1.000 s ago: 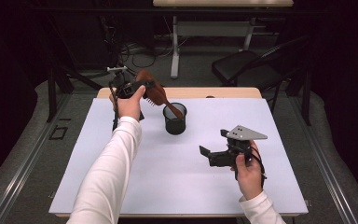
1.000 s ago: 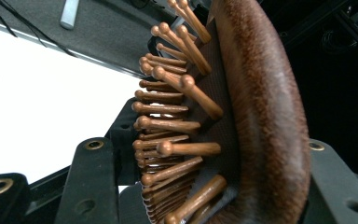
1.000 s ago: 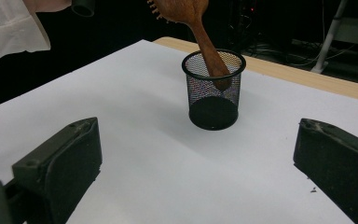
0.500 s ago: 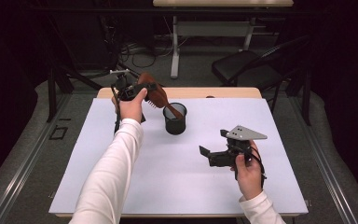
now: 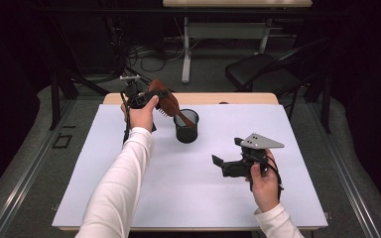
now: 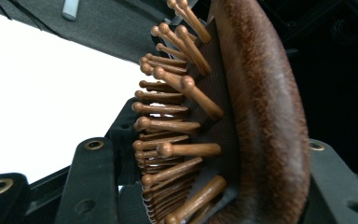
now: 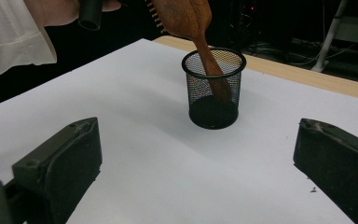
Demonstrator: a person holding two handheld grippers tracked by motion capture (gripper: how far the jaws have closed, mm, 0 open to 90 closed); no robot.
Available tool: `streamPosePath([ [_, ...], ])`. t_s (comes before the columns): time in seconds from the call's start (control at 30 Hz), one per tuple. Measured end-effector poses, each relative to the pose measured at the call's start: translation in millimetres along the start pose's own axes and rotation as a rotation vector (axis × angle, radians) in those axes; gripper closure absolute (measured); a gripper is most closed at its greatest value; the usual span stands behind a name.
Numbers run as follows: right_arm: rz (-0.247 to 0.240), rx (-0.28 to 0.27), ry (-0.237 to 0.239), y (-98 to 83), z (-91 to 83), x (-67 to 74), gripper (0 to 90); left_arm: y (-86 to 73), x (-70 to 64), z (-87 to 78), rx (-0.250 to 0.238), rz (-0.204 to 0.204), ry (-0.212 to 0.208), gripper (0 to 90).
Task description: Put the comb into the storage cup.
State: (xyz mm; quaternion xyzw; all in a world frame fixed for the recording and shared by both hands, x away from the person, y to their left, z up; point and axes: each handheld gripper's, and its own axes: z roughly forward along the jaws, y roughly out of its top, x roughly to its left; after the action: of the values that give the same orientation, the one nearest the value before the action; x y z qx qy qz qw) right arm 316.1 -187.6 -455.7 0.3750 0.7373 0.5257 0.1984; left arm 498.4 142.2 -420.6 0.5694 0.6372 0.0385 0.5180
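1. Since the earlier frames, little has changed: the left gripper [image 5: 151,96] sits at nearly the same spot in the upper left of the high view, and the right gripper [image 5: 228,166] has not shifted.
2. Left gripper: jaws clamped on the head of the wooden hairbrush [image 5: 167,104]. In the left gripper view the brush [image 6: 256,121] stands between the two black jaws, its wooden pins pointing toward the left of the frame.
3. Brush is tilted; its handle runs down to the lower right into the black mesh cup [image 5: 186,126]. In the right gripper view the handle [image 7: 209,60] passes the rim and reaches inside the cup [image 7: 213,88].
4. Cup stands upright on the white table [image 5: 178,198], just above frame centre in the high view.
5. Right gripper: lower right of the high view, held in the right hand [image 5: 264,184] above the table, jaws spread wide with nothing between them. It points toward the cup, well apart from it.
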Motion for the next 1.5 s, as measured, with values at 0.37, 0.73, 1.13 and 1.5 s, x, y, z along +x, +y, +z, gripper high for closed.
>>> streamPosePath([
  [0.37,0.000,0.000,0.001,-0.1,0.1,-0.2,0.7,-5.7,1.3,7.0,0.008,0.006,0.012,47.5],
  [0.73,0.001,0.003,0.003,-0.4,0.6,0.1,0.7,-11.0,3.0,11.6,0.018,0.017,0.020,47.4],
  [1.13,0.002,0.007,0.001,-0.6,0.6,-0.5,0.7,-14.1,5.3,15.6,0.024,0.010,0.025,47.4],
  [1.5,0.002,0.007,0.002,-0.8,0.9,-0.9,0.7,-15.8,5.6,17.3,0.023,0.018,0.024,47.3],
])
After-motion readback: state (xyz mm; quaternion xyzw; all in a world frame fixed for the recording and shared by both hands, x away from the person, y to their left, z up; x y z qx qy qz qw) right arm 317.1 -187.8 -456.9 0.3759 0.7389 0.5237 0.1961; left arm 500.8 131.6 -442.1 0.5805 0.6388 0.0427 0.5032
